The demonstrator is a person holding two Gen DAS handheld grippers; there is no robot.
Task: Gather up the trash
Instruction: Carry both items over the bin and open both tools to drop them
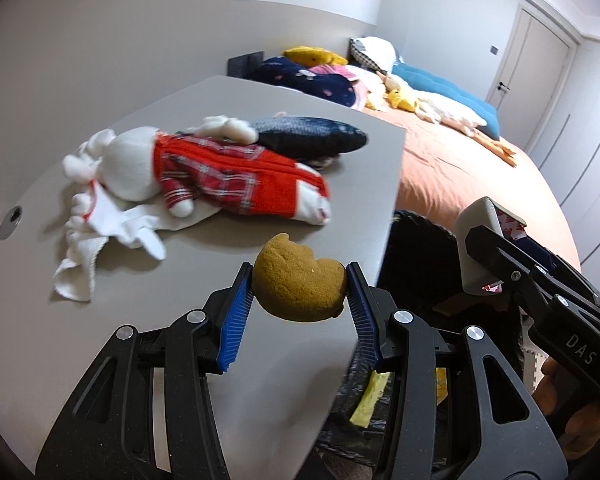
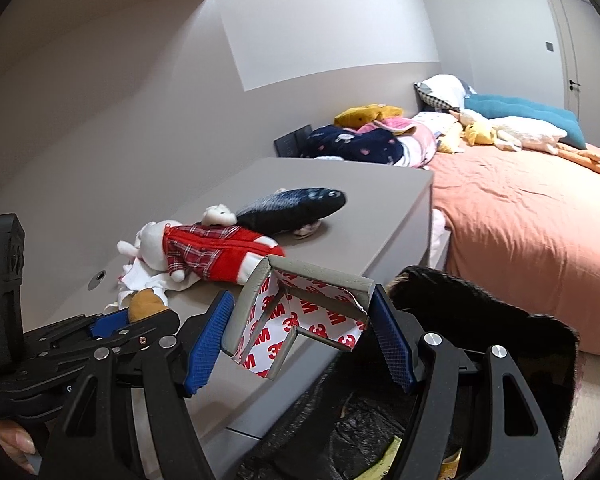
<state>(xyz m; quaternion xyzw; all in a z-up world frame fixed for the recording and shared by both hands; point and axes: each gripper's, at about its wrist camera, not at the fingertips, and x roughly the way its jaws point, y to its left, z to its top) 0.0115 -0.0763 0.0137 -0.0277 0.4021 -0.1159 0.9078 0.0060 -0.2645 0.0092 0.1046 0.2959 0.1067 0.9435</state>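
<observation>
My left gripper (image 1: 300,296) is shut on a brown bitten piece of bread (image 1: 298,284), held above the front edge of the grey table (image 1: 60,340). It also shows in the right wrist view (image 2: 146,305). My right gripper (image 2: 300,332) is shut on a grey foam corner guard with 3M backing paper (image 2: 300,312), held over the table's corner beside the black trash bag (image 2: 480,320). In the left wrist view the corner guard (image 1: 478,240) is at the right, above the bag (image 1: 416,256), which holds yellow scraps (image 1: 370,400).
A white plush rabbit in red plaid (image 1: 204,172), a dark blue fish plush (image 1: 312,136) and a white cloth (image 1: 100,236) lie on the table. A bed with an orange sheet (image 2: 520,224), pillows and plush toys stands behind. A door (image 1: 536,60) is far right.
</observation>
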